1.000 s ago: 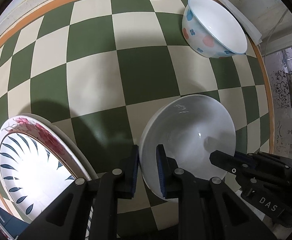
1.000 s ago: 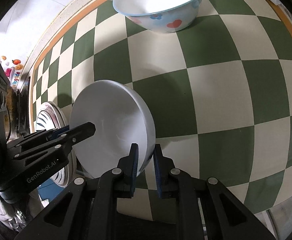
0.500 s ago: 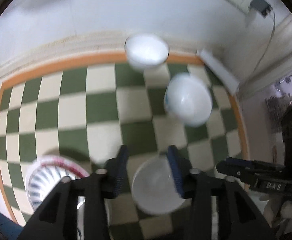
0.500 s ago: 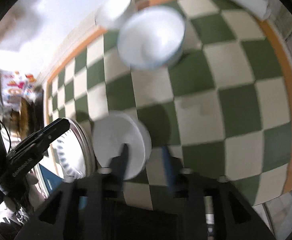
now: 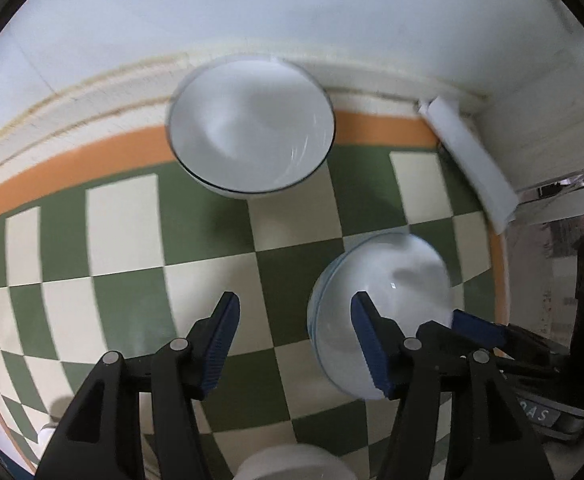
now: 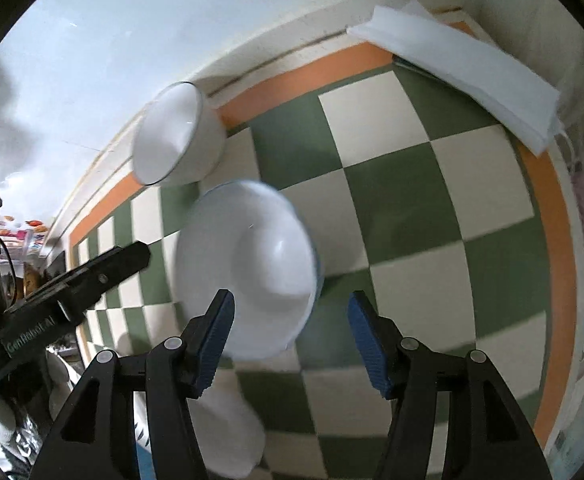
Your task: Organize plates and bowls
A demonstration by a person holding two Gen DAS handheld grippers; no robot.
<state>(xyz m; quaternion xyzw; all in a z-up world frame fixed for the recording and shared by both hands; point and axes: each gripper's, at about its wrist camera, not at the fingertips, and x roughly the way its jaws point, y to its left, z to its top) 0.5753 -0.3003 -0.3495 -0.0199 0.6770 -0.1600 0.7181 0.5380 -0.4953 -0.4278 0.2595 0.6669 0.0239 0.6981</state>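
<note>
Two bowls lay ahead on the checkered cloth (image 5: 299,292), and both my left gripper (image 5: 292,328) and right gripper (image 6: 290,326) were opening empty, so a hasty grab at the near bowl (image 6: 248,268) risked knocking the far bowl (image 5: 252,124).

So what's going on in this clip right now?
A person is sorting bowls on a checkered tablecloth with two handheld grippers. Neither holds anything: the left gripper and right gripper both have their jaws opening, with nothing pressed between them. Ahead of them sits a white bowl that looks nested in another, and a dark-rimmed bowl stands by the wall.
</note>
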